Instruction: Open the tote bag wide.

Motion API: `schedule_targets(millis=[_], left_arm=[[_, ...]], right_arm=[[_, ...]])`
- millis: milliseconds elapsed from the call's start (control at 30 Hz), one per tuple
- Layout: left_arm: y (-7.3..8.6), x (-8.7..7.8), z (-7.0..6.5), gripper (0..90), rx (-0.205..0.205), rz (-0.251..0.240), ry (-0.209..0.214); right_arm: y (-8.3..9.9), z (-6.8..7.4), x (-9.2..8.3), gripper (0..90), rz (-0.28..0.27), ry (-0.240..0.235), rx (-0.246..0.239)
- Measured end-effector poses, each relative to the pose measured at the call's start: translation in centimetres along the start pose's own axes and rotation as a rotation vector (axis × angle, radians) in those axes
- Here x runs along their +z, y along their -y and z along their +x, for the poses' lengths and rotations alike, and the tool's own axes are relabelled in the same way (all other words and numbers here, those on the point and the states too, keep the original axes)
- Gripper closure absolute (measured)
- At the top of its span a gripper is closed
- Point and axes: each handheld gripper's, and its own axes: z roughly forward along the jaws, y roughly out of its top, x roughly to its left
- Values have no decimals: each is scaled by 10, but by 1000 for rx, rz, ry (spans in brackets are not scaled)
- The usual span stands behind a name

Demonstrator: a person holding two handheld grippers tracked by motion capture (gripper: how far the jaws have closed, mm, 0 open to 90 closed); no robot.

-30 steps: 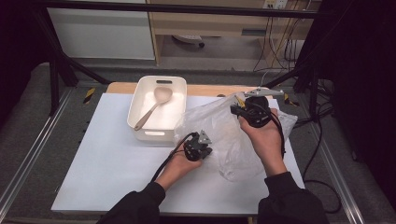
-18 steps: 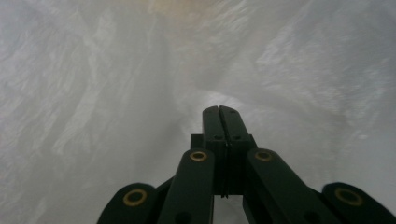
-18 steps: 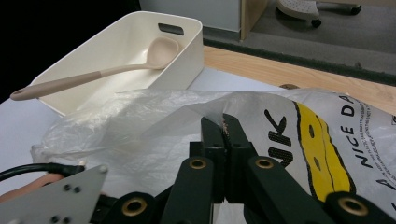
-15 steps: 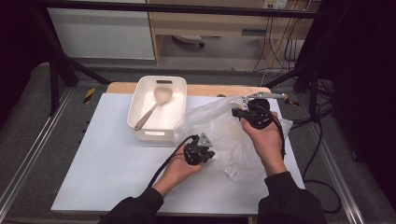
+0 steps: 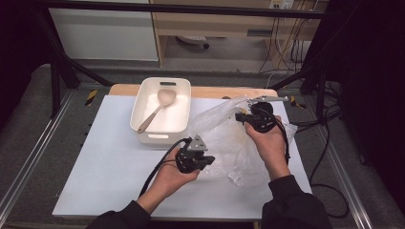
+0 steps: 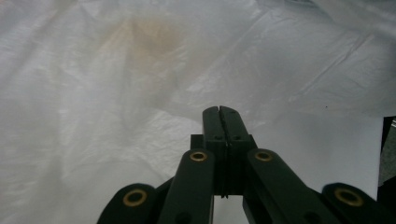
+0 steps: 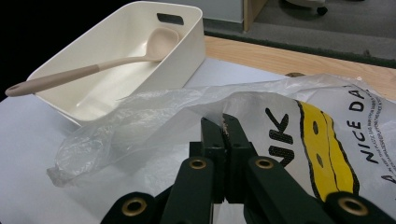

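A thin clear plastic bag [image 5: 229, 138] with yellow and black print [image 7: 322, 140] is held up over the white table between both hands. My left gripper [image 5: 209, 162] is at the bag's near left edge, its jaws shut with the film [image 6: 140, 70] gathered at their tips [image 6: 219, 109]. My right gripper [image 5: 239, 116] holds the far upper rim, jaws shut on the rim's edge [image 7: 224, 120]. The bag billows between the two grips.
A white tray [image 5: 143, 102] stands left of the bag at the table's back, its wall [image 7: 116, 32] close to the bag. A beige spoon [image 5: 157, 107] lies in it, handle [image 7: 56, 77] over the near rim. Cables hang off the table's right side [image 5: 329, 143].
The left gripper has lifted and drawn its edge of the bag toward me. The bag now stands taller and more spread. The right hand stayed almost in place.
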Motion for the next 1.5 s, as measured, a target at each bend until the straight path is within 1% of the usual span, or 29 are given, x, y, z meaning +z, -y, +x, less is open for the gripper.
schedule_targets(millis=[67,100,167,200,233,267,333,400,467,533,567,633,700,767,800,833,867,933,1000,1167,1333,1433,1500], left_arm=[[1,-8,6,899,-34,-4,-3],[1,-11,9,861,-47,-2,-15],[2,-17,14,789,-68,-4,-19],[2,-20,16,754,-77,-13,-32],[2,-23,18,694,-85,-16,-52],[2,-26,20,638,-94,-18,-63],[1,-33,25,594,-111,-36,-76],[-1,-39,31,476,-134,-50,-99],[-3,-45,37,398,-150,-60,-121],[-5,-52,42,347,-161,-54,-135],[-7,-55,44,318,-167,-55,-149],[-10,-62,50,259,-181,-71,-160],[-12,-68,56,202,-193,-86,-184],[-13,-74,62,166,-200,-110,-205],[-13,-76,66,145,-204,-119,-213],[-13,-78,69,118,-205,-118,-212],[-13,-80,72,105,-208,-122,-217],[-12,-84,79,106,-221,-132,-235],[-11,-89,85,106,-233,-151,-237],[-9,-98,97,102,-240,-145,-288],[-8,-104,106,89,-240,-150,-290],[-7,-109,113,81,-247,-159,-306],[-6,-112,118,78,-260,-158,-320]], right_arm=[[1,1,1,900,7,0,-2],[2,1,1,900,10,-1,-5],[4,2,2,900,17,-1,-11],[5,2,3,900,22,-3,-11],[6,3,4,900,26,-3,-13],[7,3,4,900,28,-4,-13],[8,4,5,900,33,-7,-13],[9,3,6,900,33,-10,-10],[10,3,7,900,35,-15,-8],[10,4,7,900,35,-20,-10],[10,4,8,900,37,-24,-14],[10,5,9,900,44,-26,-26],[10,6,10,900,47,-28,-28],[10,6,11,900,45,-28,-27],[10,6,11,900,45,-29,-26],[10,6,11,900,45,-29,-26],[10,6,11,900,45,-28,-29],[10,6,12,900,47,-30,-31],[10,6,12,900,48,-33,-32],[9,8,12,900,45,-44,-32],[10,8,13,900,51,-52,-42],[10,8,13,900,56,-57,-47],[10,8,13,900,55,-60,-52]])
